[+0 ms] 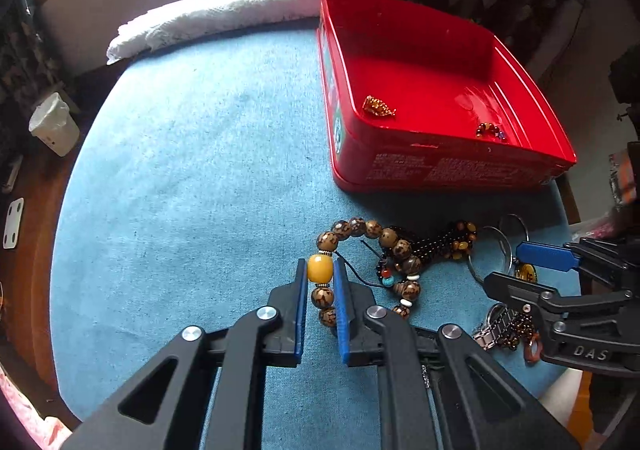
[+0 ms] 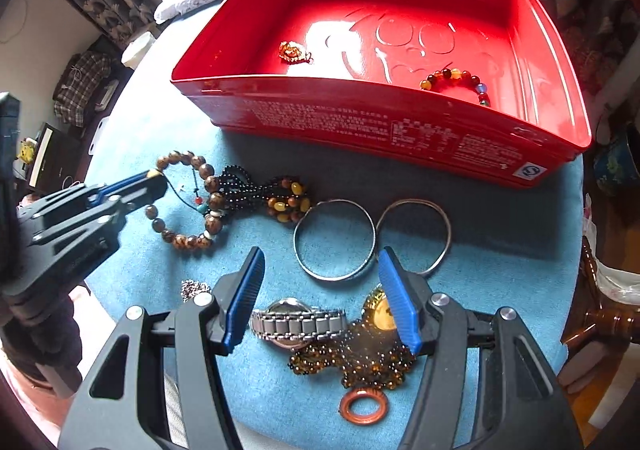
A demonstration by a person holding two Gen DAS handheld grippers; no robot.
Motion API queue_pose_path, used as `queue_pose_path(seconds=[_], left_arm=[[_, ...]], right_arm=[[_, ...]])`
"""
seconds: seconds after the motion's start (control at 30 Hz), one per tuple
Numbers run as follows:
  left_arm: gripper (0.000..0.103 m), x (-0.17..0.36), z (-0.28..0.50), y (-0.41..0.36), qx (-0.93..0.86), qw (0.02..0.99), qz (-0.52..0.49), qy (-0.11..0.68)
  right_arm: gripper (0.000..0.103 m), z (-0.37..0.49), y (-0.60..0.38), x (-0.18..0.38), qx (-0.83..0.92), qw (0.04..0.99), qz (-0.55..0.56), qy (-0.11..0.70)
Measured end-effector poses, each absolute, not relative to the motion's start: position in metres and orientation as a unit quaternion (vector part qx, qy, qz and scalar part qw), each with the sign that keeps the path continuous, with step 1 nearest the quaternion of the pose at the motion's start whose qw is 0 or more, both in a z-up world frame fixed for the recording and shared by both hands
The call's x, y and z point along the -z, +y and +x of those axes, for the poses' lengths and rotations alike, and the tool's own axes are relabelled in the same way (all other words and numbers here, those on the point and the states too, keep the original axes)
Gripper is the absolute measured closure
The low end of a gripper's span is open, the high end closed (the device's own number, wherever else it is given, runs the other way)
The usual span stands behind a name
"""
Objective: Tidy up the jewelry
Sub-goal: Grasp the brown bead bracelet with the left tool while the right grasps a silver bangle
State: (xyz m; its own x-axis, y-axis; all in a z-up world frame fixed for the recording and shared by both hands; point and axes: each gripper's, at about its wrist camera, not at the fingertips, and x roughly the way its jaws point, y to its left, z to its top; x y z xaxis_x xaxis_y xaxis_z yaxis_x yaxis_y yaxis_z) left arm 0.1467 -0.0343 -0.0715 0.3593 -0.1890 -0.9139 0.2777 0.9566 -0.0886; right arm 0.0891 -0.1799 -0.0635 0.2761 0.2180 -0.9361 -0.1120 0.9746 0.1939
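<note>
left wrist view: left gripper (image 1: 320, 270) pinches the bracelet (image 1: 370, 228) by its yellow bead (image 1: 320, 268) — lift straight, clear the red box (image 1: 452, 166) wall at upper right — right gripper (image 2: 320, 292) spread over the watch (image 2: 298, 320).

Left claw (image 1: 320, 270) pinched tight, right claw (image 2: 322, 270) spread wide — both angled steeply downward

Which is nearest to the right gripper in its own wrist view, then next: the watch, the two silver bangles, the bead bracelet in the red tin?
1. Watch, between the right gripper jaws.
2. Silver bangles, just beyond, side by side.
3. Bead bracelet, inside the red tin, right side.
</note>
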Motion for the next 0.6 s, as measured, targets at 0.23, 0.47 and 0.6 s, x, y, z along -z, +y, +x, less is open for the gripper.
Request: queue_pose_path(seconds=[0.23, 0.47, 0.6], left_arm=[[0.090, 0.083, 0.149, -0.041, 0.145, 0.815, 0.041, 0.559], [0.090, 0.088, 0.154, -0.044, 0.146, 0.812, 0.042, 0.563], [0.090, 0.091, 0.155, -0.047, 0.147, 0.810, 0.043, 0.566]], right_arm=[[0.045, 0.094, -0.173, 0.073, -0.089, 0.796, 0.025, 0.598], [0.054, 0.102, -0.172, 0.077, -0.074, 0.795, 0.015, 0.601], [0.050, 0.101, -0.165, 0.079, -0.072, 0.797, -0.001, 0.600]])
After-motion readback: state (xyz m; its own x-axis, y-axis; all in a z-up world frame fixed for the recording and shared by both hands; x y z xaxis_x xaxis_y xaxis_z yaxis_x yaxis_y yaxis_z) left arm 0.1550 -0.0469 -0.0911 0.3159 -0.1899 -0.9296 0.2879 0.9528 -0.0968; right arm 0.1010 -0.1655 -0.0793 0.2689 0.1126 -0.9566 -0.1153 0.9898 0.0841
